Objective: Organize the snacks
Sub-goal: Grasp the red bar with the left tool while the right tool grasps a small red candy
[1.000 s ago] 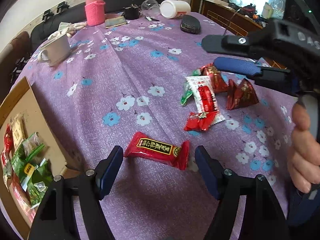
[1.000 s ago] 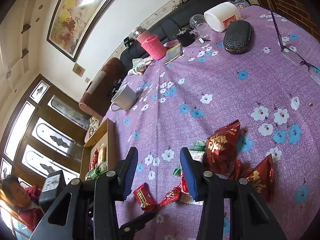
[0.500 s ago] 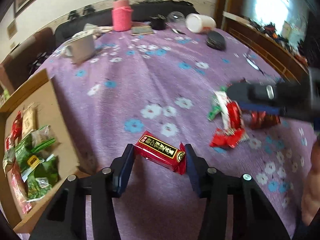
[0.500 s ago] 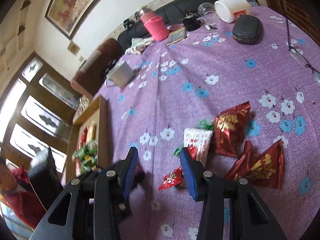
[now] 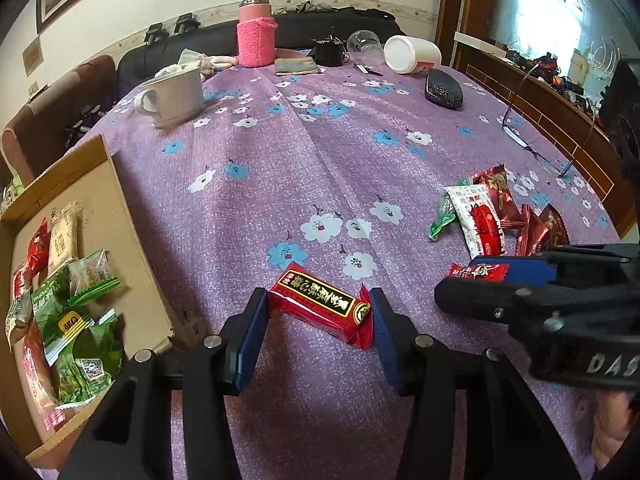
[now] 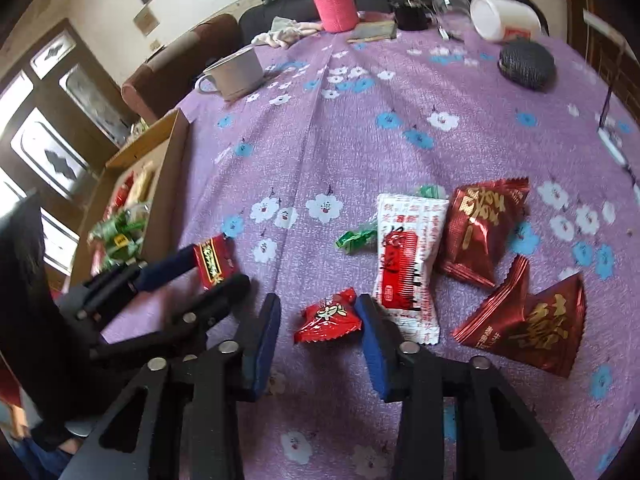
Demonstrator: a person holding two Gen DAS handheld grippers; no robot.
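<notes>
Both grippers moved in: left gripper [image 5: 316,312] pinched the bar [image 5: 320,304]; right gripper [image 6: 316,320] was closing around the red candy [image 6: 328,316], one pad off it. Slick wrappers could squirt out.

Black plastic left gripper [image 5: 316,330] has blue-padded jaws and silver screws.

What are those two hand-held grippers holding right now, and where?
The left hand-held gripper clamps the long red bar end to end. The right hand-held gripper is closing around a small red candy, by its sides; not gripped yet.
</notes>
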